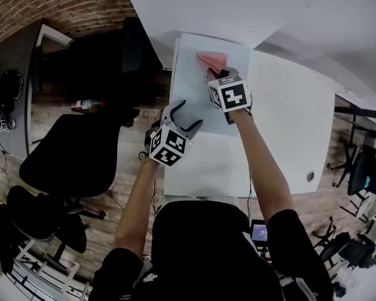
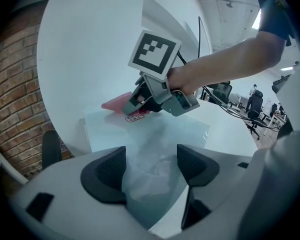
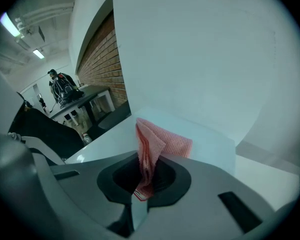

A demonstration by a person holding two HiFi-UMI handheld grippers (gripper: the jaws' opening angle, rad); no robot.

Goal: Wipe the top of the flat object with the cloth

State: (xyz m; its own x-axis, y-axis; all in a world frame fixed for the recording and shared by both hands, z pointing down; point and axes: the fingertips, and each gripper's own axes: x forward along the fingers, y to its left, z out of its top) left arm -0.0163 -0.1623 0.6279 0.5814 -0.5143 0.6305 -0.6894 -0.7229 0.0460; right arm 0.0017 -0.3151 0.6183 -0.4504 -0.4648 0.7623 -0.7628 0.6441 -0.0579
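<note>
A flat pale sheet (image 1: pixel 197 96) lies on the white table (image 1: pixel 288 118). At its far end sits a pink cloth (image 1: pixel 212 59), and my right gripper (image 1: pixel 215 74) is shut on it. In the right gripper view the cloth (image 3: pixel 162 141) is pinched between the jaws of that gripper (image 3: pixel 147 176), its free end resting on the sheet (image 3: pixel 210 144). My left gripper (image 1: pixel 187 115) stands open over the sheet's near-left part. In the left gripper view the sheet (image 2: pixel 155 134) shows between the spread jaws of this gripper (image 2: pixel 150 166), with the cloth (image 2: pixel 115 104) and right gripper (image 2: pixel 140 101) beyond.
Black office chairs (image 1: pixel 69 155) stand on the wooden floor left of the table, with a bottle (image 1: pixel 84 105) on the floor near them. A cable hole (image 1: pixel 310 176) sits in the table's near-right corner. A person (image 3: pixel 57 84) stands far off by a brick wall.
</note>
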